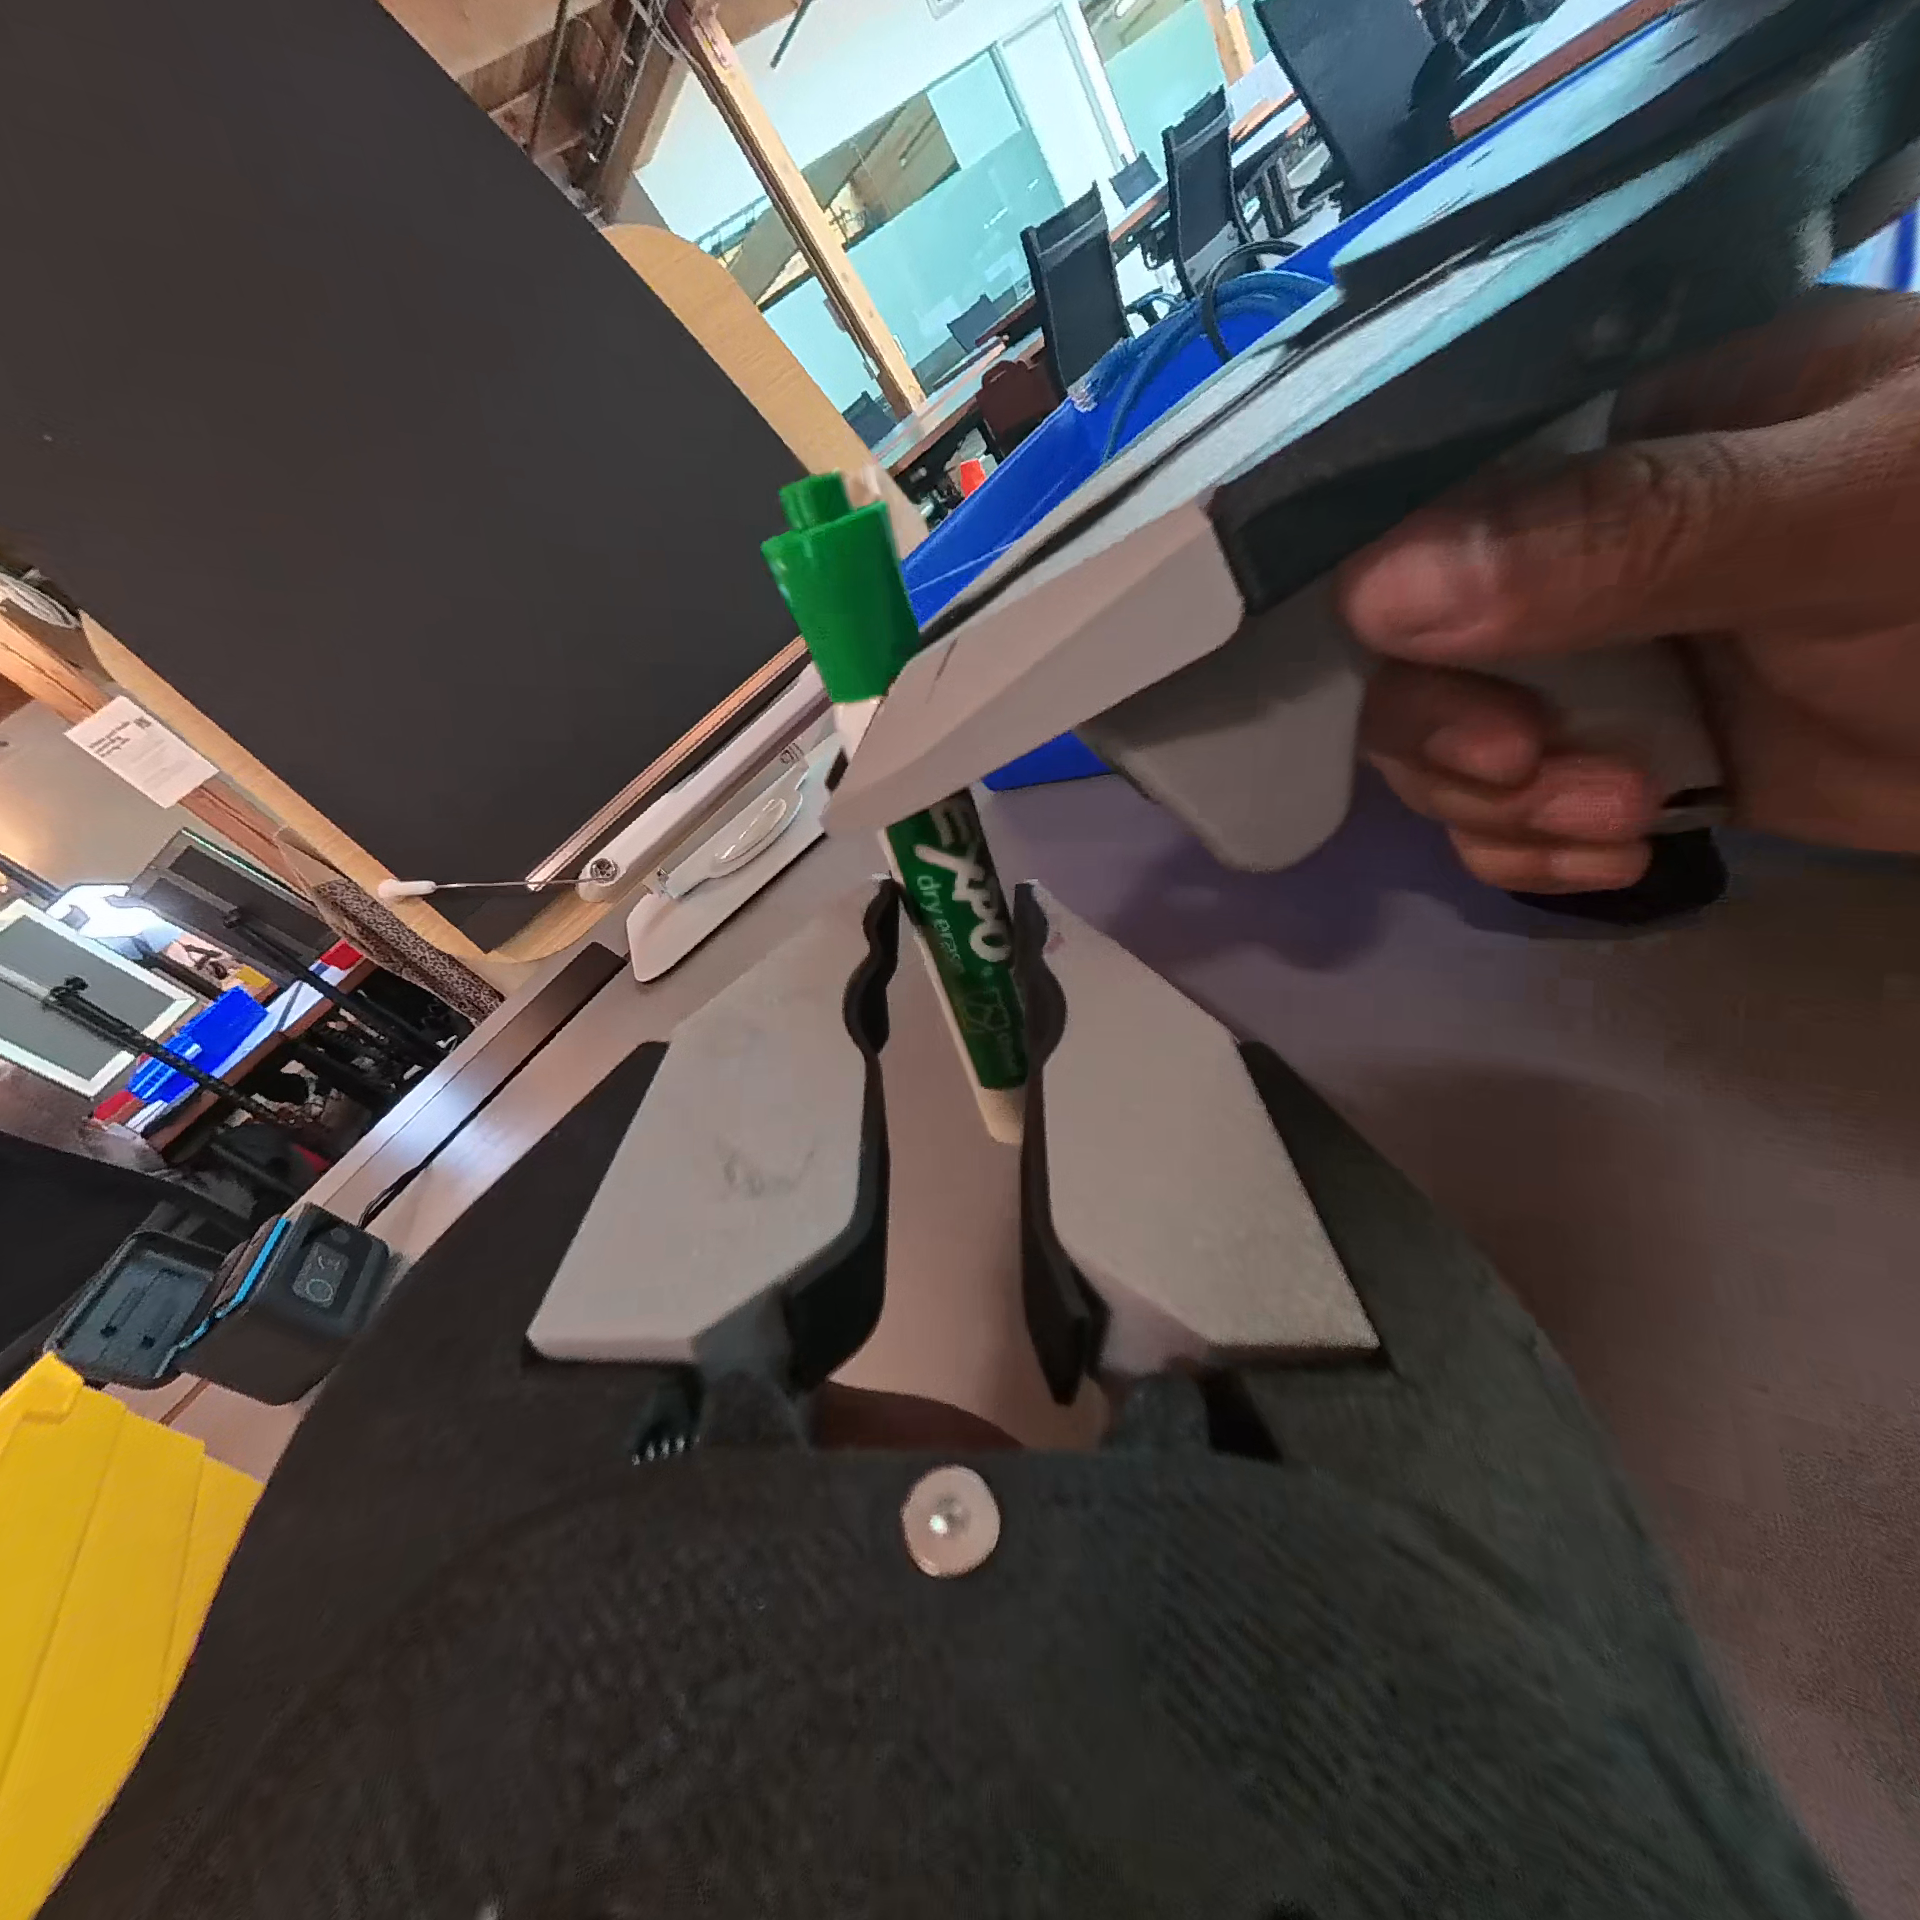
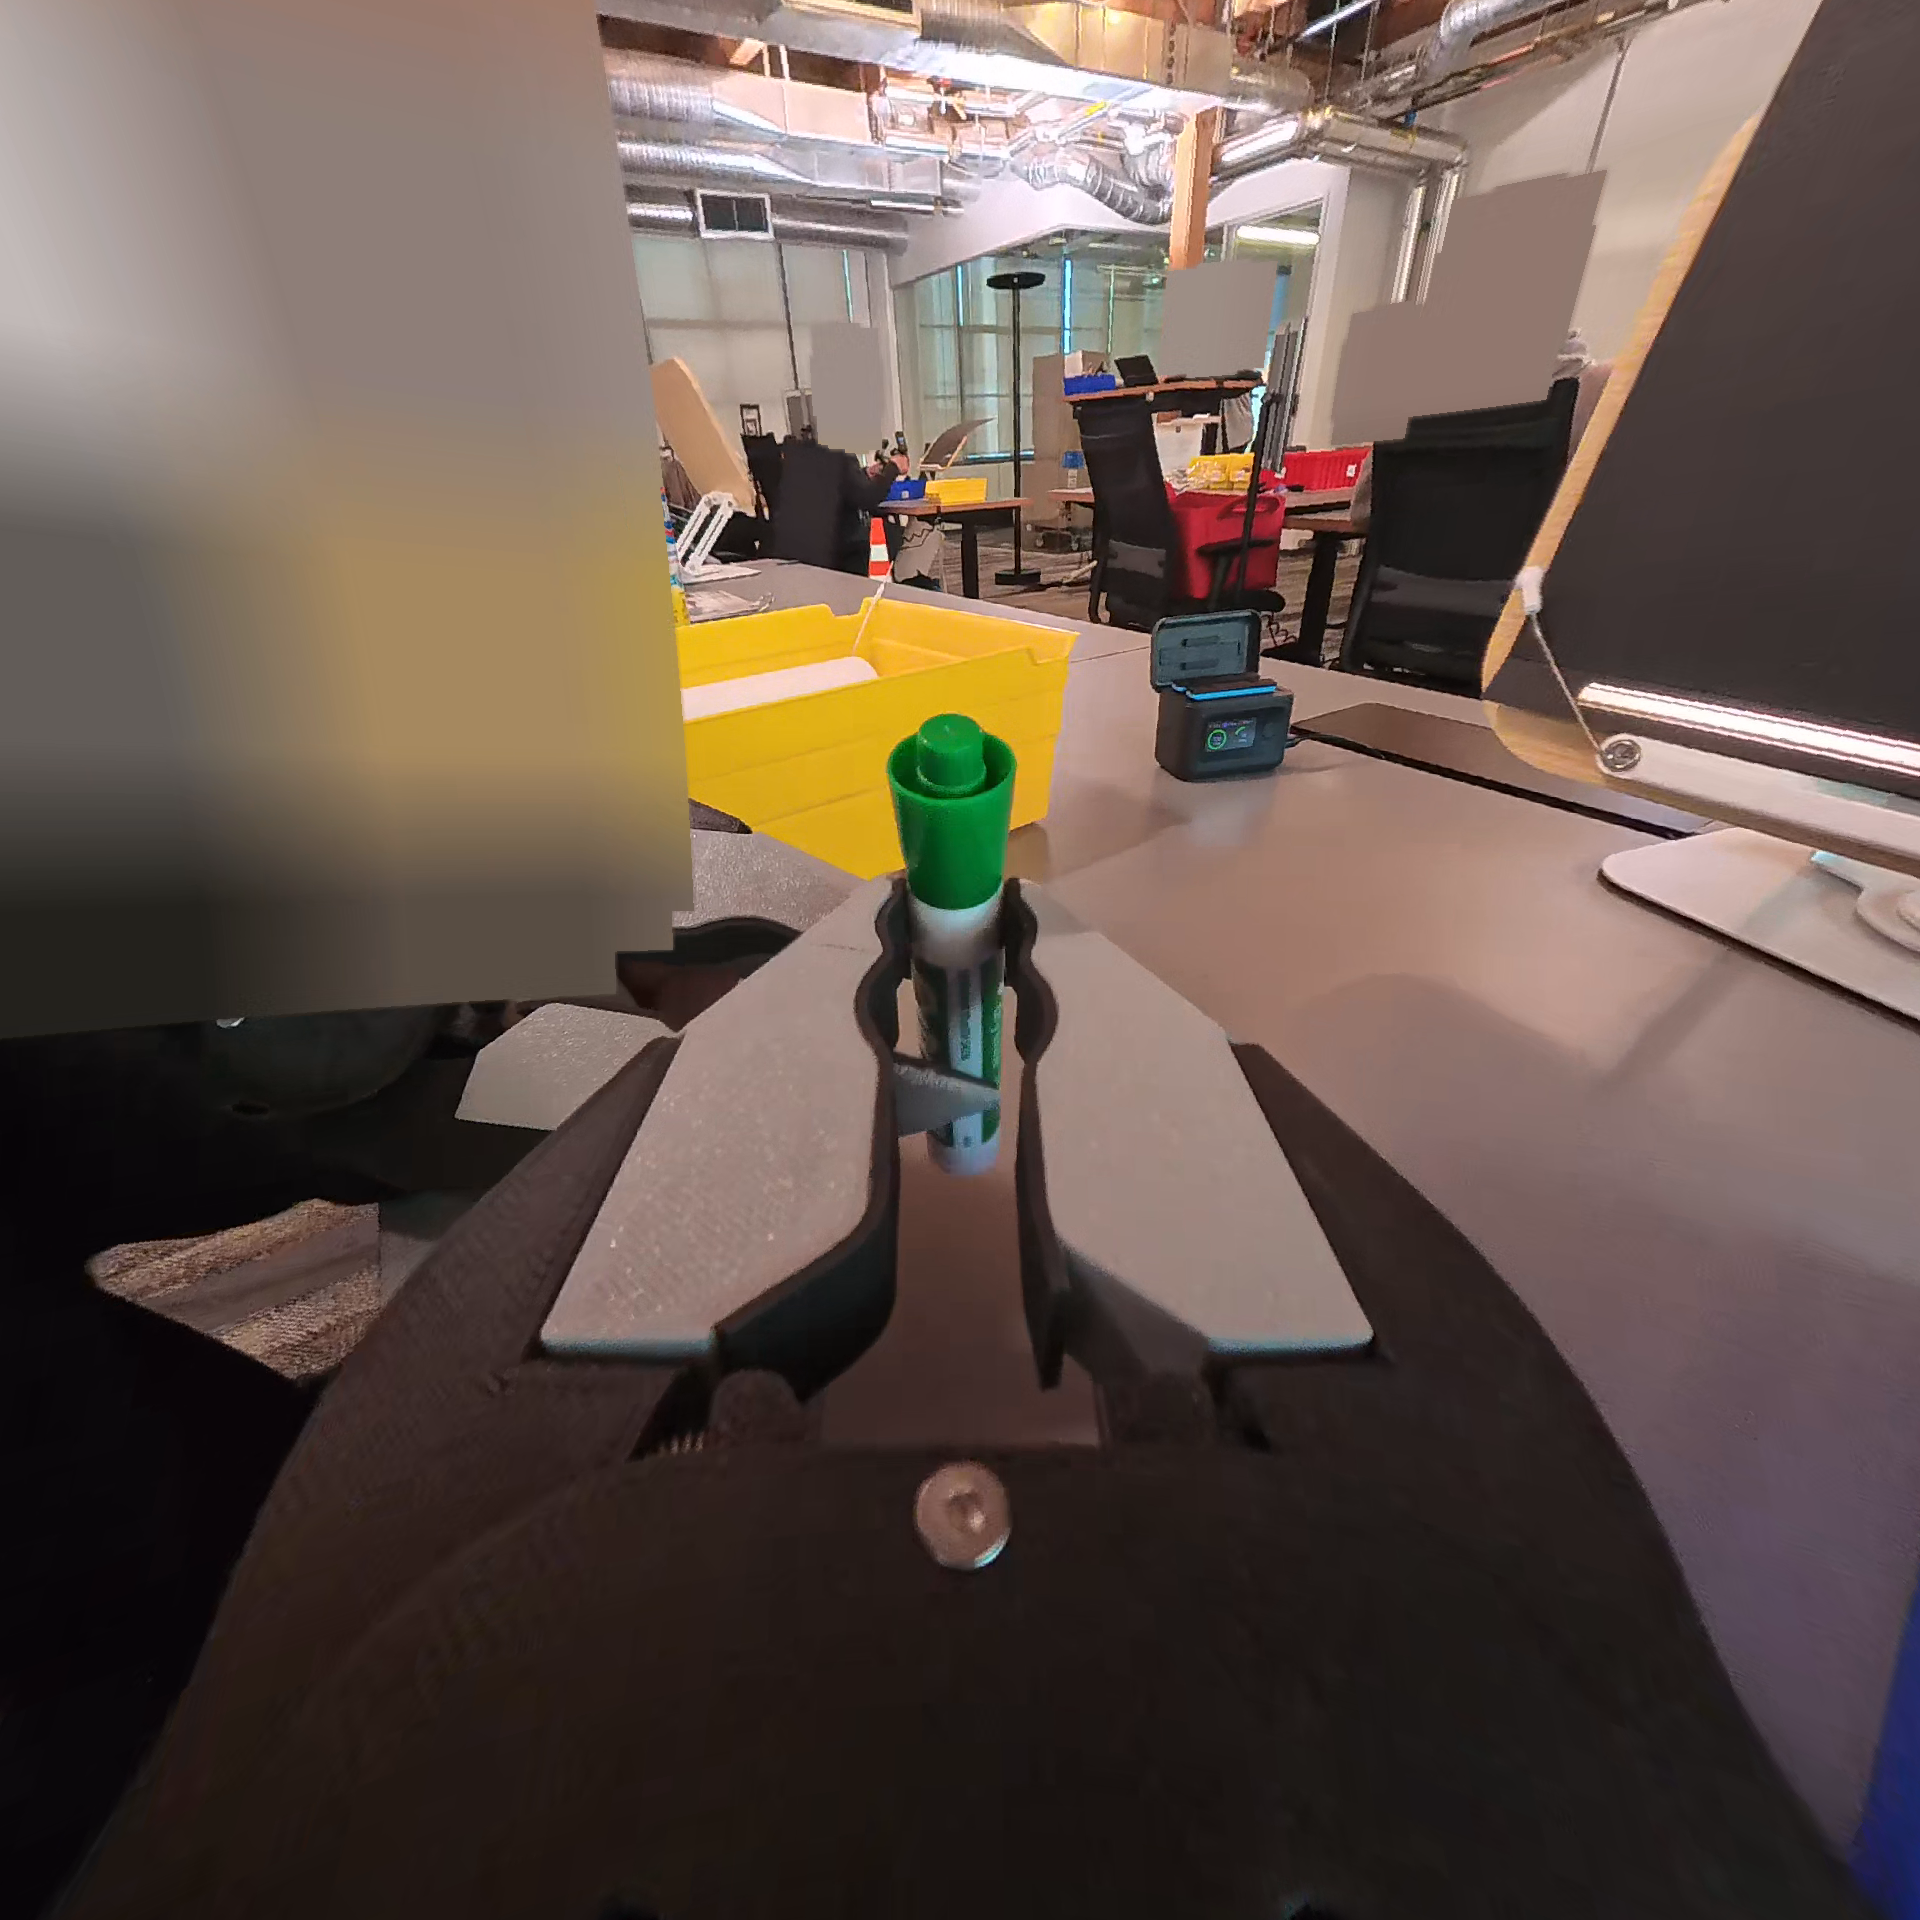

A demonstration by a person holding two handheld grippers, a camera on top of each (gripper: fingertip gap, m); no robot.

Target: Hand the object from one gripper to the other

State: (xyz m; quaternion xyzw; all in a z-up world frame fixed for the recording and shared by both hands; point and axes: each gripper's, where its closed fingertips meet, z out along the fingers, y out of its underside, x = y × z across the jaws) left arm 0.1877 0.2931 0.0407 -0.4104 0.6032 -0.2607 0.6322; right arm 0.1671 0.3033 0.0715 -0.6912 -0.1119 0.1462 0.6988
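The green marker [image 2: 951, 935] is held nearly upright above the grey surface [image 2: 1351, 935], cap uppermost, with the yellow bin [image 2: 873, 717] behind it. The right claw [image 2: 951, 925] is closed on the barrel just below the cap. The left claw [image 1: 951, 935] is seen around the lower barrel, its fingers [image 1: 873, 997] narrowly parted; whether they already press the marker cannot be told. The handover is judged to be at the shared-hold step. Next, a firm grip by the left claw is called for before the right claw is released and drawn back from the marker.
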